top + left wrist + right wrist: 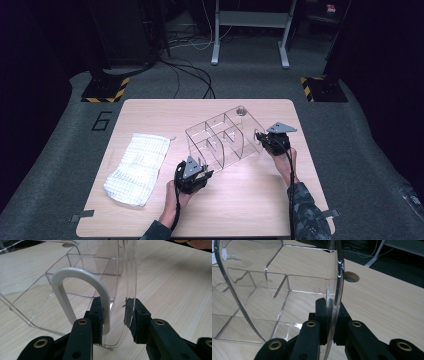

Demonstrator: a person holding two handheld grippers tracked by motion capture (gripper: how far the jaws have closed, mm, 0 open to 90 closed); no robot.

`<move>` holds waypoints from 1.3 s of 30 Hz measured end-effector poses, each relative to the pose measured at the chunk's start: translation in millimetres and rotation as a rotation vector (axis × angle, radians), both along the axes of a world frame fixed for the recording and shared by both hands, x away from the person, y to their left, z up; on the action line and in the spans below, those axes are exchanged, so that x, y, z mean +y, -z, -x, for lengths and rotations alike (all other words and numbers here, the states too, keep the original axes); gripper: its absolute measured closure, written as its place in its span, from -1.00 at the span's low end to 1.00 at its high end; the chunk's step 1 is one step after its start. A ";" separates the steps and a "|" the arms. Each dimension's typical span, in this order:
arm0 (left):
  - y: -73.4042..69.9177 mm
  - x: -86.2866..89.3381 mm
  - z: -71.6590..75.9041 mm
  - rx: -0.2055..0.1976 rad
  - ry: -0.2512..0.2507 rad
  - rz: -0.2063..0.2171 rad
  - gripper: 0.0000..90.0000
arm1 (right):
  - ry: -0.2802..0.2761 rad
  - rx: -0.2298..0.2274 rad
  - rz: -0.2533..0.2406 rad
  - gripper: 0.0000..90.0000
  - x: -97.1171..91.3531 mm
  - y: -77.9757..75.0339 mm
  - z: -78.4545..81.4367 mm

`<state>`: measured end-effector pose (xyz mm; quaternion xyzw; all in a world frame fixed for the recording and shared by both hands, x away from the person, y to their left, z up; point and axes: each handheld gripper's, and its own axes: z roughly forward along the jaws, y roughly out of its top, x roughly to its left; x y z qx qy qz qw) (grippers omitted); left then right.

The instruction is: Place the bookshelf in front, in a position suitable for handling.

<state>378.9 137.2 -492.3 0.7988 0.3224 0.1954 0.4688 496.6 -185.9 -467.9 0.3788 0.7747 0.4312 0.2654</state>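
Clear acrylic divided organiser box (225,140) sits mid-table, right of the white waffle cloth (136,167). Right gripper (331,315) is clamped on its right end wall; left gripper (113,312) straddles the near wall and white handle loop (82,293), one pad touching, the other just off. If the left side grabs unevenly, I reckon the slick wall slips and the box twists.

High view looks down, claw views close, sharing clear organizer (225,140)

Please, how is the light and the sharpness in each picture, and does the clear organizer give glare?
High view: dim, dark surroundings, soft detail on the clear organizer. Left gripper view: bright, white handle sharp. Right gripper view: bright streak along the organizer's wall edge, far background blurred.
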 end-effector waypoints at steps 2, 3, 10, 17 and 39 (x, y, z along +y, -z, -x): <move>-1.2 0.8 -0.1 -0.002 0.010 0.000 0.50 | 0.011 -0.019 -0.006 0.90 1.0 -0.8 1.8; -1.9 1.4 -0.2 -0.003 0.016 -0.001 0.49 | 0.014 -0.021 -0.010 0.90 1.2 -2.1 3.1; -12.1 10.2 1.3 -0.049 0.057 -0.015 0.47 | 0.023 -0.049 0.017 0.89 4.8 -18.6 18.9; -26.2 20.4 5.4 -0.084 0.127 -0.029 0.46 | 0.067 -0.070 0.020 0.88 8.7 -34.1 41.5; -31.1 50.2 -6.5 -0.125 0.189 -0.071 0.46 | 0.203 -0.122 0.014 0.83 33.0 -28.6 97.8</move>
